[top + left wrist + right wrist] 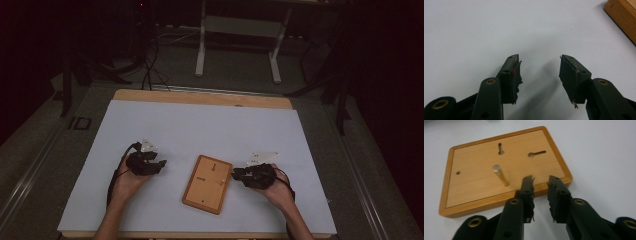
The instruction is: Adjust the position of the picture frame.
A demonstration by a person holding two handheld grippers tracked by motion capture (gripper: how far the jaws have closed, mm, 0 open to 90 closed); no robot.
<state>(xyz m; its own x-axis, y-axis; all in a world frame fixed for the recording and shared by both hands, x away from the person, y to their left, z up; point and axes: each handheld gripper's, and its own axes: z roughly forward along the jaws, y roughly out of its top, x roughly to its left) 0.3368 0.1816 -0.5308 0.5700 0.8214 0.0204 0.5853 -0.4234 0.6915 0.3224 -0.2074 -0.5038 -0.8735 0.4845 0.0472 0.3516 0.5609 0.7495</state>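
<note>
Reaching toward the upright brass peg [500, 175] on the wooden board [206, 183] near the table's front edge, the right gripper [541, 181] is empty, jaws slightly parted; next it must straddle the peg. The left gripper [539, 60] hangs released.

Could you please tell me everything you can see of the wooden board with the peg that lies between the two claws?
The flat rectangular wooden board has rounded corners, a darker raised rim and a paler recessed face. From that face one slim pale wooden peg stands upright. Two keyhole-shaped slots and one small round hole are cut into it. It lies flat on the white table cover, turned slightly askew. The right claw, empty, with a narrow gap between its jaws, hovers at the board's near edge; contact cannot be told.
</note>
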